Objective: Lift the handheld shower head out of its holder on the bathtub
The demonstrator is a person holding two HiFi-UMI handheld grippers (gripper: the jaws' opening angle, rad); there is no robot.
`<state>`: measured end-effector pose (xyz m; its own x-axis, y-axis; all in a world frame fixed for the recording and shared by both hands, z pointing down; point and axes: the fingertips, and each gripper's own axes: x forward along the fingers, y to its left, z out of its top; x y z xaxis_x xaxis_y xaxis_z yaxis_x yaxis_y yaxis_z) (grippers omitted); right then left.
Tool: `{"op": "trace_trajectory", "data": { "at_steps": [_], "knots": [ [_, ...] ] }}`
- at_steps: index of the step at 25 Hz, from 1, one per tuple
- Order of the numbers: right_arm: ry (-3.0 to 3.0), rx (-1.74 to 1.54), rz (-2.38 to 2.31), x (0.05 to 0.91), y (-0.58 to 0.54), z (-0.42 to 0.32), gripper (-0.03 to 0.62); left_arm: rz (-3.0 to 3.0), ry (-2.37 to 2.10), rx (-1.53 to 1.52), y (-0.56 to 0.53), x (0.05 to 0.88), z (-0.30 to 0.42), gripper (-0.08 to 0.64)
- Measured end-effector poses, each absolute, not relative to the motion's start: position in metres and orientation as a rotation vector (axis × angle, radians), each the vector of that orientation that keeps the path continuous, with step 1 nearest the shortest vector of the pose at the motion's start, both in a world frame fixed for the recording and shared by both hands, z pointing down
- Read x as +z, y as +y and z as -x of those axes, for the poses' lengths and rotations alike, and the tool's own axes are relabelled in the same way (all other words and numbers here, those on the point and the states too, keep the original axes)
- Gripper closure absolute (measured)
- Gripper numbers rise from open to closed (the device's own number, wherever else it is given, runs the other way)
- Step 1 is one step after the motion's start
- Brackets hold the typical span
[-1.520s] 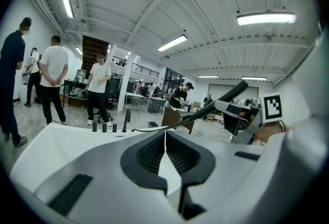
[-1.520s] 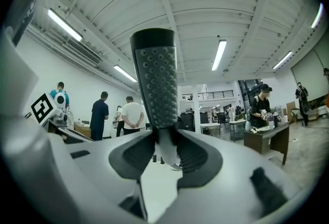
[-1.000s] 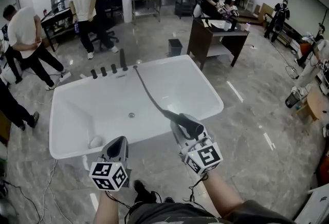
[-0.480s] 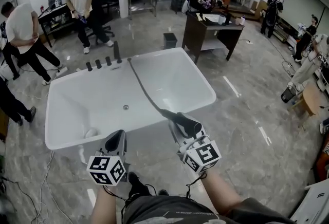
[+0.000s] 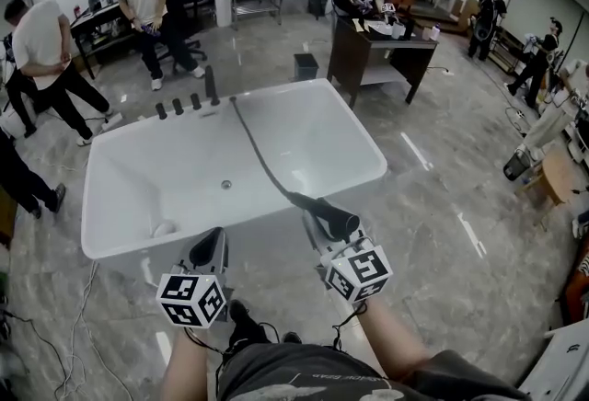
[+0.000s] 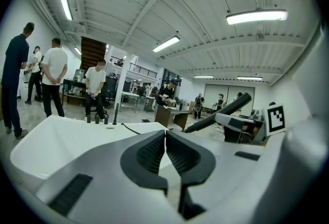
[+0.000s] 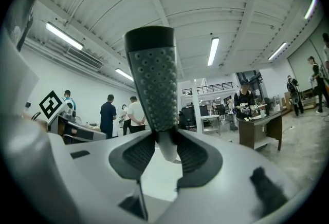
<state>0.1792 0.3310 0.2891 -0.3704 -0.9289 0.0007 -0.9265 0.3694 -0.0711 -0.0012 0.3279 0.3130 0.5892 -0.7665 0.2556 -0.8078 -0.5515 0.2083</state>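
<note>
The dark handheld shower head (image 5: 329, 217) is off the tub's far rim and sits in my right gripper (image 5: 324, 229), which is shut on its handle above the near right edge of the white bathtub (image 5: 138, 171). Its hose (image 5: 259, 155) runs back across the tub to the far rim, beside the dark tap knobs (image 5: 179, 105). In the right gripper view the nozzle face (image 7: 151, 81) stands upright between the jaws of that gripper (image 7: 165, 148). My left gripper (image 5: 210, 247) hovers at the near rim, shut and empty (image 6: 165, 138); its view shows the shower head (image 6: 221, 112) to the right.
A dark desk (image 5: 377, 54) with a person working at it stands behind the tub. Two people (image 5: 46, 50) stand at the back left near a table. A dark bin (image 5: 305, 66) sits on the grey tiled floor, and cables (image 5: 83, 316) trail at the tub's near left.
Both grippers have drifted slightly along the tub's near edge, the shower head still in the right one. The camera's view has shifted a little and the people behind have moved.
</note>
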Motion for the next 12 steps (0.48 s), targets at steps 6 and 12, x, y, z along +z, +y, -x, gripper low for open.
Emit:
{"op": "trace_trajectory", "data": {
  "at_steps": [6,12],
  "knots": [
    [2.573,-0.125,1.741,0.299,0.333,-0.172,0.453,-2.516,-1.292,0.197,0.333,0.317,0.01,0.543],
    [2.579,-0.136,1.745,0.3,0.336,-0.17,0.453,-2.51,-1.3,0.197,0.34,0.315,0.014,0.543]
  ]
}}
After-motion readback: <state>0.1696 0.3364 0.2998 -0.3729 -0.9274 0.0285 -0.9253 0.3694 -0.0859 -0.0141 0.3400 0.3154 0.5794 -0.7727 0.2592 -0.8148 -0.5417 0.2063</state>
